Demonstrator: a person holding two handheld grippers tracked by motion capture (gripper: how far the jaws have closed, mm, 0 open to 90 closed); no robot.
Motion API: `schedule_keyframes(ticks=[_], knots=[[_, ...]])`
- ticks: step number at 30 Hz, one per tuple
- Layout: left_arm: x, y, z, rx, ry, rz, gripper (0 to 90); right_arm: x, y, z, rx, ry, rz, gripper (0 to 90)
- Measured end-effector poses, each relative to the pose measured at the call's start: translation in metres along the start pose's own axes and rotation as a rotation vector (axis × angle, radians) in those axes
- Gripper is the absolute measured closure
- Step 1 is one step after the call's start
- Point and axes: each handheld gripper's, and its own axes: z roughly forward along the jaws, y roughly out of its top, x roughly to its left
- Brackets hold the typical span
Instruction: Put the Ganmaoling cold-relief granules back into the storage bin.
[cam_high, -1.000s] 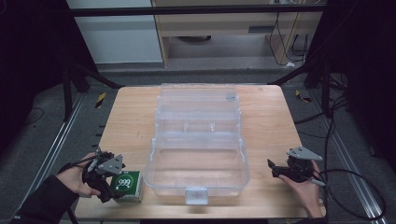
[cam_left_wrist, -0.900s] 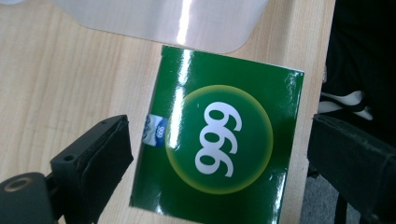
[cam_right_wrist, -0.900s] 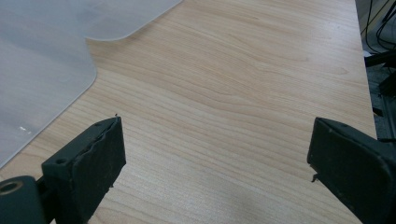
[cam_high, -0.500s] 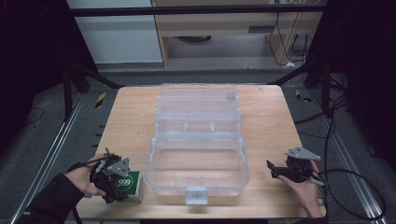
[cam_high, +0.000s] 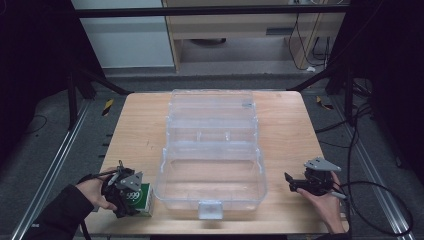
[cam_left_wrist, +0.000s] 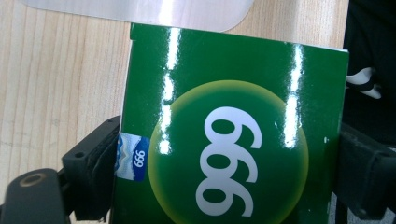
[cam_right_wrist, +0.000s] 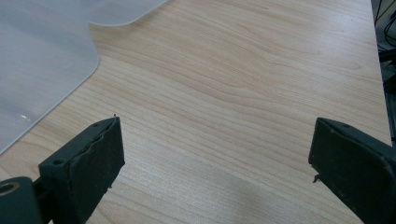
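Left tool (cam_high: 131, 192) set down over green box (cam_left_wrist: 233, 140) at near-left corner of worktop (cam_high: 140, 130), jaws just closing in, pads flush against both short sides, pinching it for lifting. Box just beside clear plastic case (cam_high: 212, 150), lid thrown back, likely destination. Right tool (cam_high: 300, 184) parked over bare wood, jaws spread, holding nothing, kept clear.

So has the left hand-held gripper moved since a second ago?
Yes. The left hand-held gripper has come down over the green box, nearer the clear case, its jaws just closing around the box.
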Motion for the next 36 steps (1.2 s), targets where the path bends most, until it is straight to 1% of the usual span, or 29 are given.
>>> schedule_keyframes(ticks=[4,6,9,11,12,15,18,20,23,28,36], knots=[[0.000,0.000,-0.001,0.003,-0.005,-0.001,11.9,0.000,0.000,0.001,0.001,-0.003,-0.005,3.9],[0.000,0.001,-0.001,0.002,-0.010,-0.009,12.8,0.000,0.000,0.000,0.006,-0.002,0.000,3.9],[0.001,0.000,-0.002,-0.003,-0.018,-0.018,13.4,0.000,0.000,0.001,0.002,-0.003,-0.006,3.9],[0.001,0.000,-0.005,-0.002,-0.032,-0.029,13.7,0.000,0.000,0.000,0.001,-0.002,-0.001,3.9],[0.000,0.000,-0.007,-0.006,-0.032,-0.031,13.7,0.000,0.000,0.000,0.001,-0.002,0.002,4.0],[-0.003,0.001,-0.019,-0.023,-0.019,-0.028,13.8,-0.001,-0.001,0.000,0.001,-0.002,0.007,4.2],[-0.004,0.003,-0.031,-0.036,0.003,-0.025,13.9,-0.001,-0.002,0.001,0.005,-0.001,0.009,4.3],[-0.005,0.004,-0.039,-0.036,0.015,-0.023,14.0,-0.001,-0.001,0.000,0.003,0.002,0.015,4.4],[-0.006,0.007,-0.049,-0.033,0.025,-0.021,14.0,-0.001,-0.001,0.000,0.000,0.003,0.012,4.4],[-0.007,0.013,-0.063,-0.037,0.029,-0.023,14.0,-0.001,-0.002,-0.001,-0.001,0.004,0.011,4.5],[-0.008,0.023,-0.089,-0.039,0.063,-0.009,14.1,-0.001,-0.002,0.000,-0.001,0.006,0.009,4.5]])
